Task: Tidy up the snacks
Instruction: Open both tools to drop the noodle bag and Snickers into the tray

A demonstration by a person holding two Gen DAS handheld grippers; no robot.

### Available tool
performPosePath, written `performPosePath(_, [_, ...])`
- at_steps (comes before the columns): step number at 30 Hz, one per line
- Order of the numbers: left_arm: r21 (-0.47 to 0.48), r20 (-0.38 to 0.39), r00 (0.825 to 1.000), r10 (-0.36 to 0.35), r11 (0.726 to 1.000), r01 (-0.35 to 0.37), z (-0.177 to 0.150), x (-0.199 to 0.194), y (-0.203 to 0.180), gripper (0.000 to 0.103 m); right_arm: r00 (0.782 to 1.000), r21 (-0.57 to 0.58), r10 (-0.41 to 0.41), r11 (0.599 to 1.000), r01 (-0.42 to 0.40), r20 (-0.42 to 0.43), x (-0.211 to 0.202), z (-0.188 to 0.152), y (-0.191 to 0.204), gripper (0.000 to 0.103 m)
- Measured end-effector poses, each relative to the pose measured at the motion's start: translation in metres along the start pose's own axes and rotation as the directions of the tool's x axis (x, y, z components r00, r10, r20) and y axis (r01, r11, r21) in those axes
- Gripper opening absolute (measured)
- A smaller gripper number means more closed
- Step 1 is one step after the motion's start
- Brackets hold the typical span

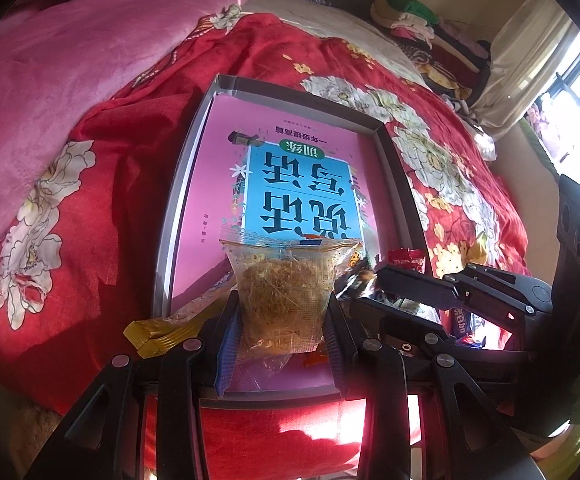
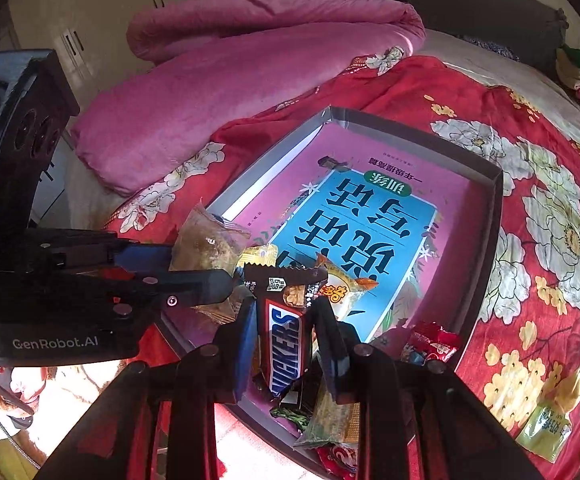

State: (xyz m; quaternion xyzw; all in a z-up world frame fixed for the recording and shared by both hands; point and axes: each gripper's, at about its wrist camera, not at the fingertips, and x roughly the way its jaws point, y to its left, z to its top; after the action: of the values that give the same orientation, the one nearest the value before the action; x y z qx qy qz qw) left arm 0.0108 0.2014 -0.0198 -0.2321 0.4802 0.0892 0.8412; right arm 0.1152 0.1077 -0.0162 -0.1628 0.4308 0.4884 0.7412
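- Right now your left gripper (image 1: 283, 320) is clamped on a clear snack bag (image 1: 287, 292), one finger pressing each side; the bag is see-through plastic with a crimped top edge and a clump of brownish-yellow shredded filling.
- That bag sits upright between the fingers, over the near end of the box (image 1: 185, 184).
- Your right gripper (image 2: 281, 336) is closed on a Snickers bar (image 2: 285, 332): brown wrapper, blue-and-white lettering, zigzag top seam, standing on end between the pads.
- Box is a shallow grey-walled tray on the red floral bedspread (image 2: 530, 184); its floor is covered by a pink book (image 2: 370, 216) with a blue panel and large characters, lying upside down to you.
- Loose snacks are piled at the box's near end: an orange-and-white packet (image 2: 342, 288) just behind the Snickers bar, a red packet (image 2: 434, 340) by the right wall, a green-yellow packet (image 2: 330, 420) at the near edge.
- Yellow wrapper (image 1: 157, 332) pokes over the box's left wall beside your left gripper.
- One pale green packet (image 2: 546, 428) lies outside the box, on the bedspread to the right.
- Pink blanket (image 2: 229, 60) is heaped beyond the box.
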Motion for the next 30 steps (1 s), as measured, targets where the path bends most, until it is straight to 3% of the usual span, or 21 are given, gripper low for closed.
performPosePath(15, [0.010, -0.008, 1.000, 0.013, 1.000, -0.013, 0.001, -0.001, -0.006, 0.041, 0.998, 0.009, -0.028, 1.000, 0.028, 0.058, -0.024, -0.001, -0.004, 0.036])
performPosePath(22, [0.019, 0.012, 1.000, 0.009, 1.000, -0.009, 0.004, -0.009, -0.011, 0.055, 0.994, 0.046, -0.050, 0.998, 0.046, 0.100, -0.043, 0.000, -0.017, 0.043])
performPosePath(30, [0.039, 0.027, 1.000, 0.015, 0.999, -0.016, 0.007, -0.016, -0.024, 0.059, 0.984, 0.120, -0.092, 0.990, 0.075, 0.150, -0.069, -0.008, -0.045, 0.047])
